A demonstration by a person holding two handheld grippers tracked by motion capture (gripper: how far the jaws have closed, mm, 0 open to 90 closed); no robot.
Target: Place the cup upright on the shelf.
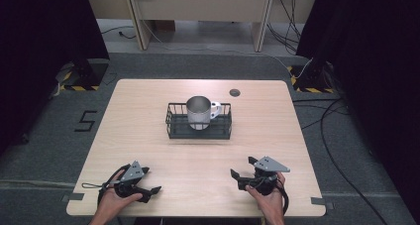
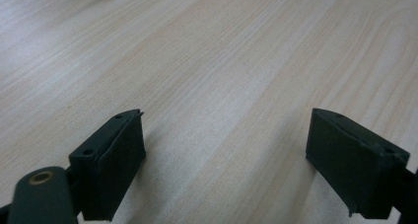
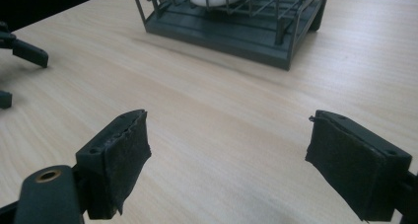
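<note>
Mug [image 1: 199, 112] (high view) in basket [image 1: 173, 128].

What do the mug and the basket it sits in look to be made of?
The mug looks like brushed metal, likely steel: dull silver-grey wall, soft sheen inside; its handle looks white, perhaps plastic or enamel. The basket appears to be dark-coated wire, thin matt bars on a solid dark base.
</note>
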